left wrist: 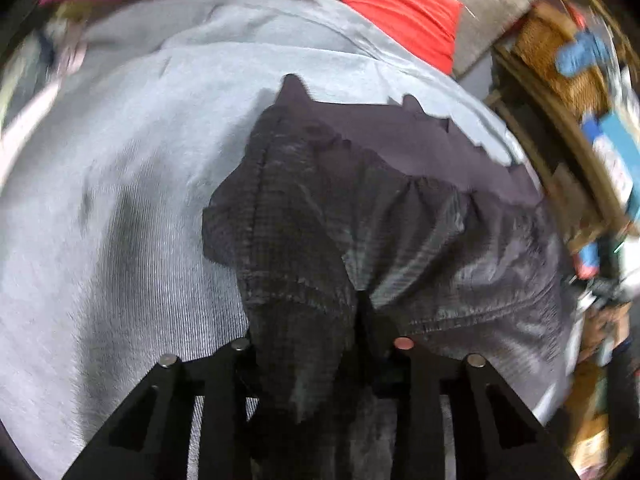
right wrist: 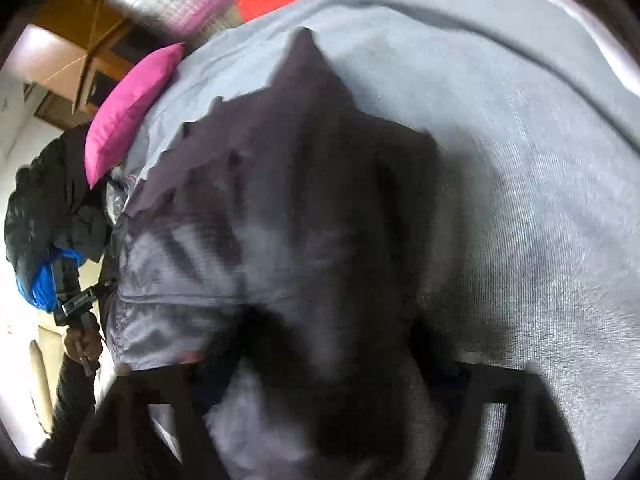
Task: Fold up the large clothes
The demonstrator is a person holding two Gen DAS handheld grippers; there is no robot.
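The left gripper (left wrist: 320, 344) is clamped on a bunched hem of the dark garment (left wrist: 400, 208), which spreads ahead of it over the grey bedcover (left wrist: 120, 200). The right gripper (right wrist: 320, 392) appears clamped on another edge (blur hides the fingertips). Judging by this, a fold is mid-carry; next, lay both edges forward evenly.
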